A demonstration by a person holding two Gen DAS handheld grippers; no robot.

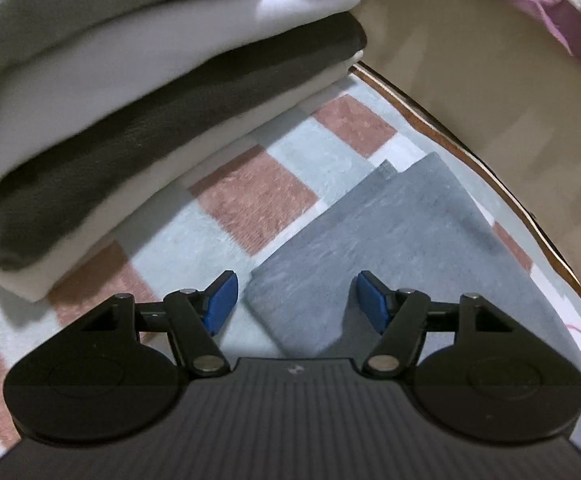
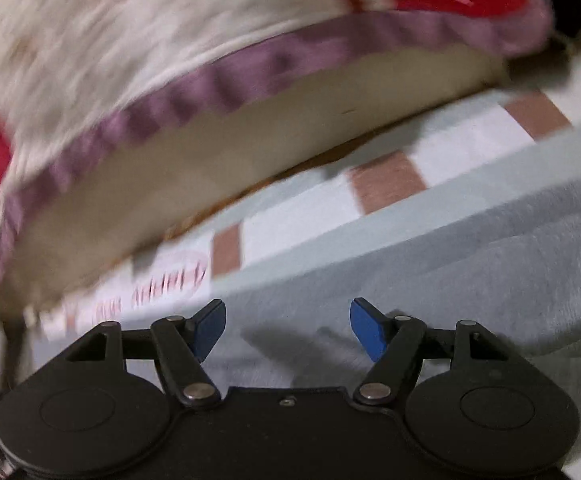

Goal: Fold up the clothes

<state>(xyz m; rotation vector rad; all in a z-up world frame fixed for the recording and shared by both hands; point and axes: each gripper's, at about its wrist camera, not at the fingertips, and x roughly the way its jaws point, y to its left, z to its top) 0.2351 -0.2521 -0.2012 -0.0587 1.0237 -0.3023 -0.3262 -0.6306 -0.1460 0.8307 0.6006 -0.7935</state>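
A: Where the checked cloth (image 1: 250,196) nears the table's wooden edge (image 1: 430,114), a small folded grey garment (image 1: 374,236) lies flat, fuzzy, square-cornered.

B: Left gripper (image 1: 293,300) spread, empty, above it. Folded stack (image 1: 110,120): grey, white, dark, cream.

A: Right gripper (image 2: 286,330) also spread, over soft grey fabric (image 2: 470,256). Blurred.

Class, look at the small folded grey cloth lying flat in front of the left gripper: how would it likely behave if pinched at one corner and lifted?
The small folded grey cloth looks thin and soft, so it would probably droop. Its stepped layers suggest the fold may fall open. Pushed, it might bunch up, since the checked blanket beneath looks fuzzy.
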